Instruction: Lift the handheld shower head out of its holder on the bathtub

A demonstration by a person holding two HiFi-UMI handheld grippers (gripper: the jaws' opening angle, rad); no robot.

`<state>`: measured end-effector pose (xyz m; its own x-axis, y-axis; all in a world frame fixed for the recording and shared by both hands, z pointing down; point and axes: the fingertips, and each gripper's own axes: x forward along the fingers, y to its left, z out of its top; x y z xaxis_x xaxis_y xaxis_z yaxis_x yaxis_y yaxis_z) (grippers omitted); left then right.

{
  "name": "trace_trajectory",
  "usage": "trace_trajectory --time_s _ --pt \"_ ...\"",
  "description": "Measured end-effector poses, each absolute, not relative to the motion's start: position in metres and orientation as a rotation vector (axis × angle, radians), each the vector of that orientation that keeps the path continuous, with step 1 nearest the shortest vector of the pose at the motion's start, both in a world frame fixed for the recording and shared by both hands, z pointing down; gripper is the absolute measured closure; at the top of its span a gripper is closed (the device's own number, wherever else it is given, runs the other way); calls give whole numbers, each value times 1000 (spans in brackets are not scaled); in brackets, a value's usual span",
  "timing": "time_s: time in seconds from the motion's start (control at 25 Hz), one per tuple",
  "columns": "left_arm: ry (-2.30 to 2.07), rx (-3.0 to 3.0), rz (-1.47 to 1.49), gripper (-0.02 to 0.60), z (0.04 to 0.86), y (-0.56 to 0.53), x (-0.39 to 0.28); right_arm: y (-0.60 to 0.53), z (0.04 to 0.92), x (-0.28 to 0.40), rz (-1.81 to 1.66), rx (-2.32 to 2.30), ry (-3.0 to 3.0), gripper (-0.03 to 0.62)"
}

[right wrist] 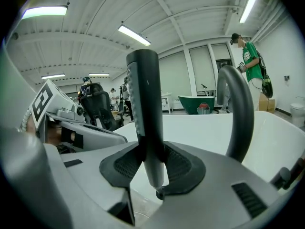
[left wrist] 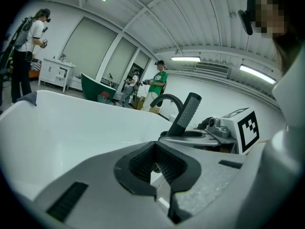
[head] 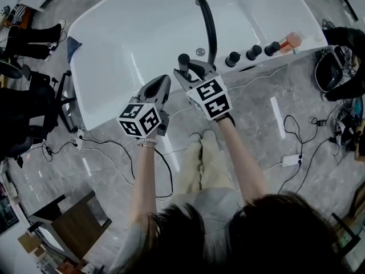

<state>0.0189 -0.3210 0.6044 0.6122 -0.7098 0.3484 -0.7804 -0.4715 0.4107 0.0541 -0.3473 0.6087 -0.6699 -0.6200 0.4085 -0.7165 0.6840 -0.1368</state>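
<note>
The handheld shower head is a dark grey stick, and it stands upright between the pads of my right gripper, which is shut on it over the near rim of the white bathtub. In the right gripper view the handle runs up out of the right gripper, its lower tip showing just below the pads. My left gripper hangs just left of it, shut and empty. In the left gripper view the left gripper holds nothing, and the shower head rises to its right. The holder is hidden under the grippers.
A black curved faucet spout arches over the tub just behind the shower head. Three black knobs and an orange object line the rim to the right. Cables trail over the floor. Other people stand beyond the tub.
</note>
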Motion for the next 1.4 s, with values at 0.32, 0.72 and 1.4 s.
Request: trace_trajectory --time_s 0.32,0.72,1.4 --pt "-1201 2287 109 577 567 -301 11 -334 555 49 377 1073 -2606 461" --pt "-1251 2349 66 577 502 -268 -7 -307 483 37 353 1071 -2677 461" --pt "-1308 2470 29 577 423 -215 -22 -260 405 22 311 1030 -2763 461"
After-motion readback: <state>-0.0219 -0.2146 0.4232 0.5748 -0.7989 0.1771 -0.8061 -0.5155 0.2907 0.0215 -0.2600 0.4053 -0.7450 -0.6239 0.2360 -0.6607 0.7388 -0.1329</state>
